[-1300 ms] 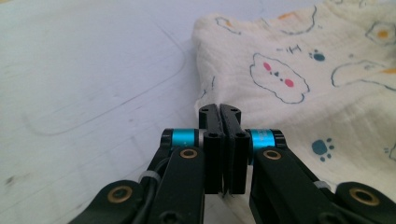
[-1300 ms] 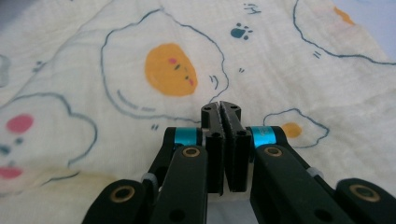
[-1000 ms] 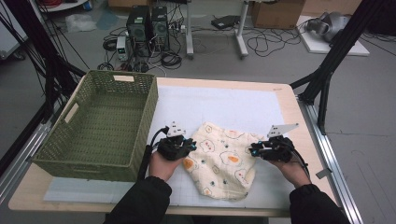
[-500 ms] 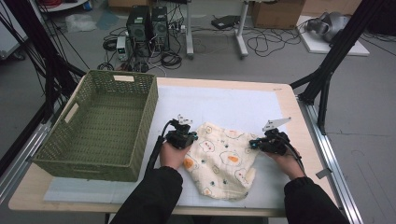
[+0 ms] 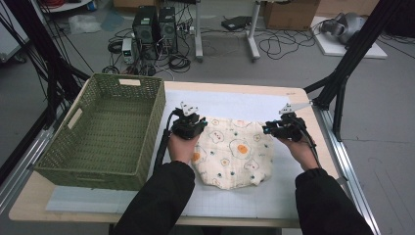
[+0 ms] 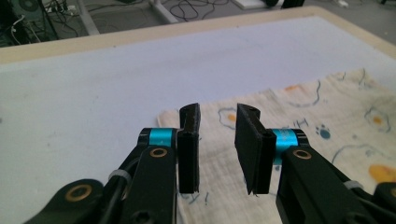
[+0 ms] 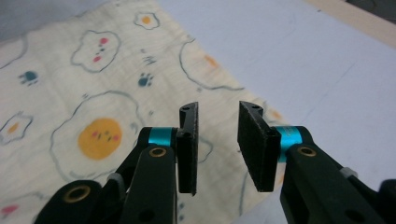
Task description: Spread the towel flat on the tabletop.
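Both hands advanced to far corners of cream muslin cloth with fried-egg print [image 5: 234,152], which lies flat on white mat [image 5: 244,105] beside green woven basket [image 5: 105,127].

Left gripper [image 6: 217,140]: jaws just reopened, spread, nothing pinched.

Right gripper [image 7: 217,140]: same, parted above cloth edge.

Judgement: corners released after smoothing; cloth spread, likely ready for folding.

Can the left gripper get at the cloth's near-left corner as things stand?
Probably yes. The left gripper hangs just above the cloth at its left edge, its jaws having just opened with nothing between them. The basket sits off to the side, not in the way.
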